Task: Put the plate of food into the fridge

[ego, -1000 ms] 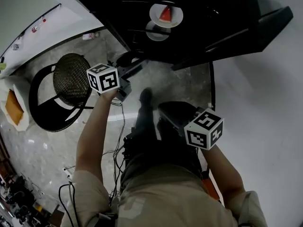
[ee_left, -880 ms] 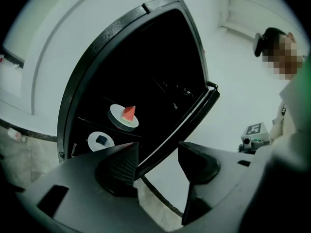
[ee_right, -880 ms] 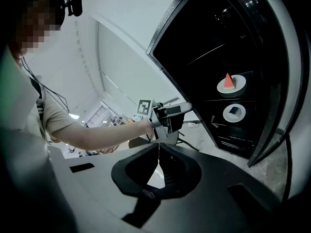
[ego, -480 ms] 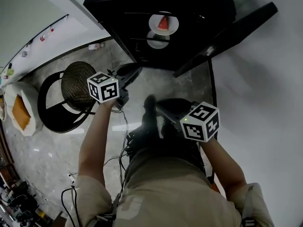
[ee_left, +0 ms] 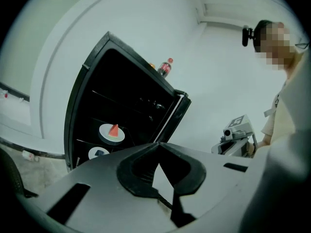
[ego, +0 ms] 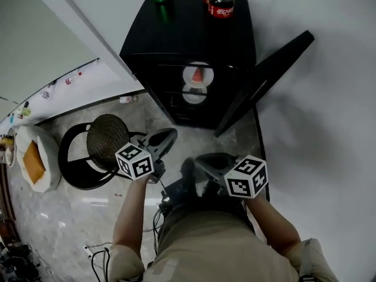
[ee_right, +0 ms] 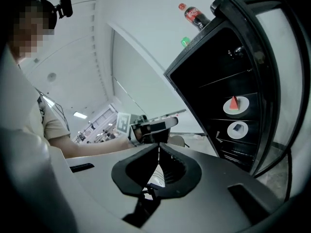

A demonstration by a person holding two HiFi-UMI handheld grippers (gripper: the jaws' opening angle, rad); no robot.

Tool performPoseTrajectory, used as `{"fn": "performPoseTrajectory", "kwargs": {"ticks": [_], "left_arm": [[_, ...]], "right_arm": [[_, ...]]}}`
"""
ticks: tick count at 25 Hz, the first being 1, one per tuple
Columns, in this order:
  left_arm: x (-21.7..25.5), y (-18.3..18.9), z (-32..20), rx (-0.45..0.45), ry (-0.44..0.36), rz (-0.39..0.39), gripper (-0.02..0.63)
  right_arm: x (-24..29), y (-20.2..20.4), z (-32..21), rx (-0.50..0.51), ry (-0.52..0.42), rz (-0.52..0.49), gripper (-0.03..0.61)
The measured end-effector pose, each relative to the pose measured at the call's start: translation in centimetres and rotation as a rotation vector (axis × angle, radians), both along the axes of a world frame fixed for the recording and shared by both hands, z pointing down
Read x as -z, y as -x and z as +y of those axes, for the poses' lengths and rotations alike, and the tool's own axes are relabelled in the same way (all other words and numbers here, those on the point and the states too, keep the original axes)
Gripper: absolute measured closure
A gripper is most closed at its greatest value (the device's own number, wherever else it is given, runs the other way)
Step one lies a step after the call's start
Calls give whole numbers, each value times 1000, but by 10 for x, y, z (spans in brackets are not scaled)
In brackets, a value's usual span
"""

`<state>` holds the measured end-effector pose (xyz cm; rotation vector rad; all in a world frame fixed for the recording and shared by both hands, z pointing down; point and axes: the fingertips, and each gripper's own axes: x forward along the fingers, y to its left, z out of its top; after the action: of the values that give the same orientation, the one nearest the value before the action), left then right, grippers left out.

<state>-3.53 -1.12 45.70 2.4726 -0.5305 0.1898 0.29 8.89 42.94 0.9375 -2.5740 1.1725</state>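
1. Both tools are closed tight with nothing in them: left gripper (ego: 167, 137) and right gripper (ego: 202, 160), held apart in front of the black fridge (ego: 188, 37).
2. One plate of watermelon (ego: 198, 75) sits on an upper shelf inside, and the door (ego: 264, 78) stands open.

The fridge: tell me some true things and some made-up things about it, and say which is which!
1. The fridge has its door open. True.
2. The plate with the red wedge sits on top of the fridge. False: it is on a shelf inside.
3. A cola bottle stands on top of the fridge. True.
4. The left claw grips the plate. False: it is shut on nothing, away from the fridge.
5. A second plate lies on the shelf below. True.
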Motion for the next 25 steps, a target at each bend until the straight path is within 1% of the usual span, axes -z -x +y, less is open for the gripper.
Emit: {"fn": "performPoseTrajectory", "kwargs": {"ticks": [1,5,9,12,14,17,20,25], "left_arm": [[6,-1,3,13,-17,-7,604],[21,-6,17,26,-96,-93,603],[52,-11,33,63,-145,-71,604],[67,-13,47,77,-180,-67,604],[72,-12,60,84,-203,-84,604],[79,-7,77,81,-246,-137,604],[86,-6,82,68,-290,-171,603],[90,-10,89,46,-324,-203,604]], "right_arm": [[5,-4,2,-6,-9,-7,555],[17,-20,17,-17,-38,-18,555],[22,-33,31,-15,-43,-33,555],[17,-38,38,-4,-33,-37,555],[11,-39,43,7,-13,-47,555],[10,-35,49,29,5,-67,555],[16,-35,46,44,-18,-58,555],[19,-31,43,48,-36,-59,555]]}}
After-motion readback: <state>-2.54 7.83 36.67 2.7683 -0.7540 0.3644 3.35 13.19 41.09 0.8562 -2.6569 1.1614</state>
